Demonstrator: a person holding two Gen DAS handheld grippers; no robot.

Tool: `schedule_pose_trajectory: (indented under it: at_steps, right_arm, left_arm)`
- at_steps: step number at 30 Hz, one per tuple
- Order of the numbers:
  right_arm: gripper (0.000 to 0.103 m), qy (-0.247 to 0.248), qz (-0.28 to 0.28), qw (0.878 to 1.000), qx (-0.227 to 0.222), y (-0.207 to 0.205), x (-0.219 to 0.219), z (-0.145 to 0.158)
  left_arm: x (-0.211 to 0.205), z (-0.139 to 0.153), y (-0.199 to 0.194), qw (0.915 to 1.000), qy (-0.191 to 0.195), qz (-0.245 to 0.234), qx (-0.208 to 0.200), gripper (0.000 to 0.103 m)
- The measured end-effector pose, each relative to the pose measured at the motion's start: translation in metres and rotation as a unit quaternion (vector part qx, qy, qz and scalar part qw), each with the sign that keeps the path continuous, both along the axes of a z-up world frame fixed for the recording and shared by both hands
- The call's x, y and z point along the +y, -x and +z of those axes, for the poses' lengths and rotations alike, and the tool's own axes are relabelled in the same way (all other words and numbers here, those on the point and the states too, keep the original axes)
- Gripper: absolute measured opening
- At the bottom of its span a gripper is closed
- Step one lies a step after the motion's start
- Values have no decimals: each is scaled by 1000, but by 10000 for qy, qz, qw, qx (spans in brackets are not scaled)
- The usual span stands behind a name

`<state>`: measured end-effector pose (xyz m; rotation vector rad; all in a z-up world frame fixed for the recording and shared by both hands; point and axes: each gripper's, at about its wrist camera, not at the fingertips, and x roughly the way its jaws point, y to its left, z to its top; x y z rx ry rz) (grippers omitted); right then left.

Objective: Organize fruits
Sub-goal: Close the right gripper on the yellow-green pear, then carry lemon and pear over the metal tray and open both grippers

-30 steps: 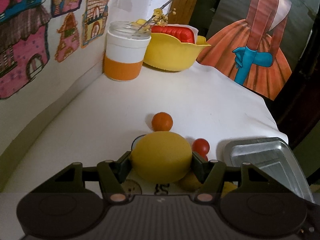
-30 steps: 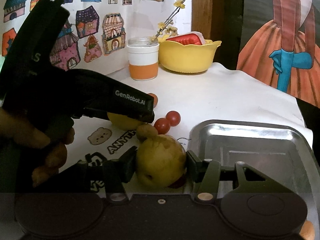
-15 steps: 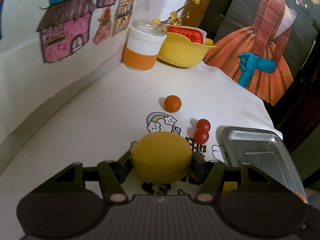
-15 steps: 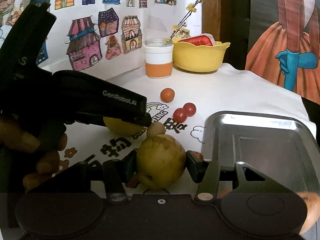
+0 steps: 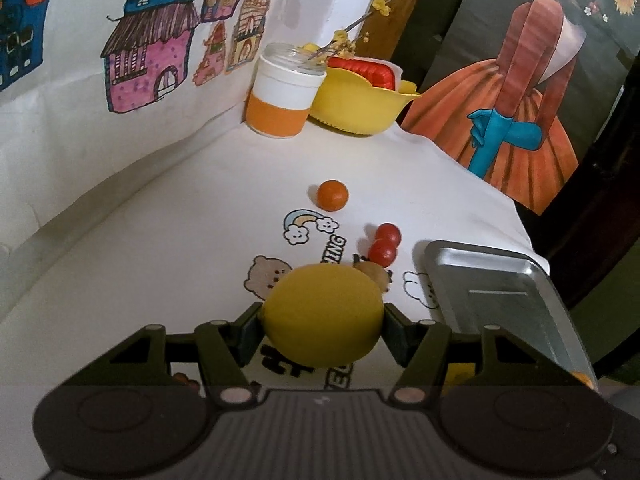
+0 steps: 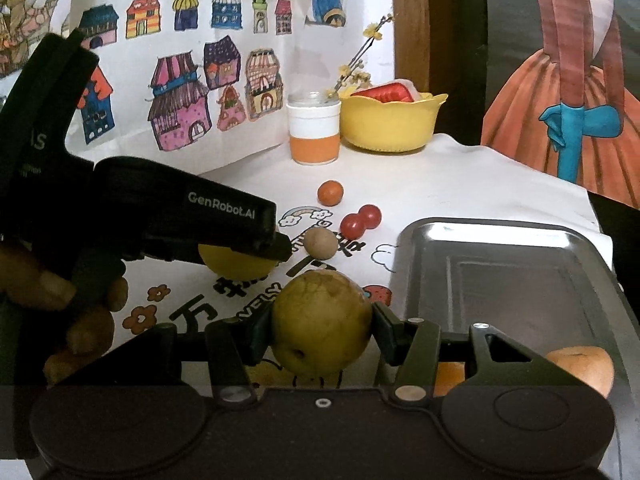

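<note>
- While a lemon [image 5: 321, 314] is clamped by the left gripper [image 5: 320, 322] above the cloth, the carrying step is judged underway.
- A pear [image 6: 323, 322] is held in the right gripper [image 6: 322, 326], beside the tray [image 6: 516, 240].
- Next, both fruits would need lowering into that tray.

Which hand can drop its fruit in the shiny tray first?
Probably the right. The right gripper grips the pear beside the metal tray. The left gripper, holding the yellow fruit, is farther from it.
</note>
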<state>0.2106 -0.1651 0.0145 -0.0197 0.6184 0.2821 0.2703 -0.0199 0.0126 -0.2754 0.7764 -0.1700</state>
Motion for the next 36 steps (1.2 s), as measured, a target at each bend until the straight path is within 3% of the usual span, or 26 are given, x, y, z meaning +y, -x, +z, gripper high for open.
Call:
schedule_pose_trajectory:
  at_steps: [15, 36]
  right_arm:
    - [54, 161, -713, 9964, -428, -3, -56, 20]
    - [54, 241, -1360, 9902, -227, -16, -107, 3]
  left_arm:
    - [-42, 13, -6, 9991, 208, -290, -218, 66]
    - [-107, -2, -20, 9957, 382, -835, -105, 66]
